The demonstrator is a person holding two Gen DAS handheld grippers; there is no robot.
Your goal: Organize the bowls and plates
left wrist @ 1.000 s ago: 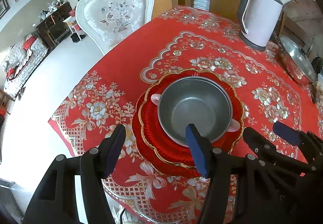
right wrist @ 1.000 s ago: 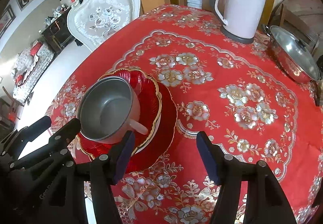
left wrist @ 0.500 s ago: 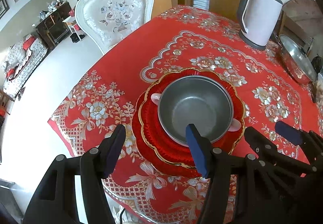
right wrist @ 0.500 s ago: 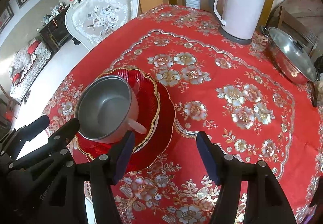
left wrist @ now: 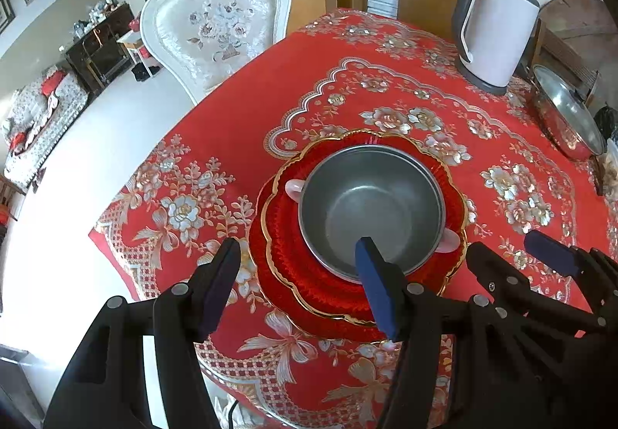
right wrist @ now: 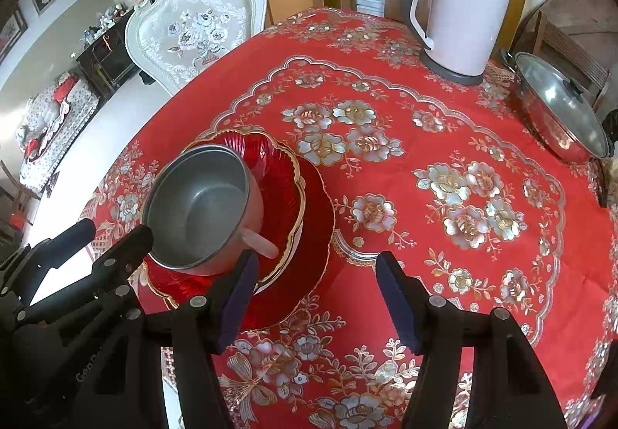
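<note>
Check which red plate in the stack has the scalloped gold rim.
The upper red plate, directly under the metal bowl. The lower red plate has a plain round edge.

A white kettle point(right wrist: 459, 10) stands near a lidded steel pot point(right wrist: 560, 112).

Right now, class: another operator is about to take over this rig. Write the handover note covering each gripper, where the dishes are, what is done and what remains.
Left gripper: open, empty, hovering at the near edge of the stack.
Right gripper: open, empty, just right of the stack, over the tablecloth.
Dishes: metal bowl sits in the gold-rimmed red dish, which sits on a flat red plate, all near the table's front-left edge.
Done: the three pieces are nested in one stack.
Left: nothing loose to add in view. Kettle and lidded pot stand at the far side, untouched. Probably check the stack is steady, then withdraw.
</note>
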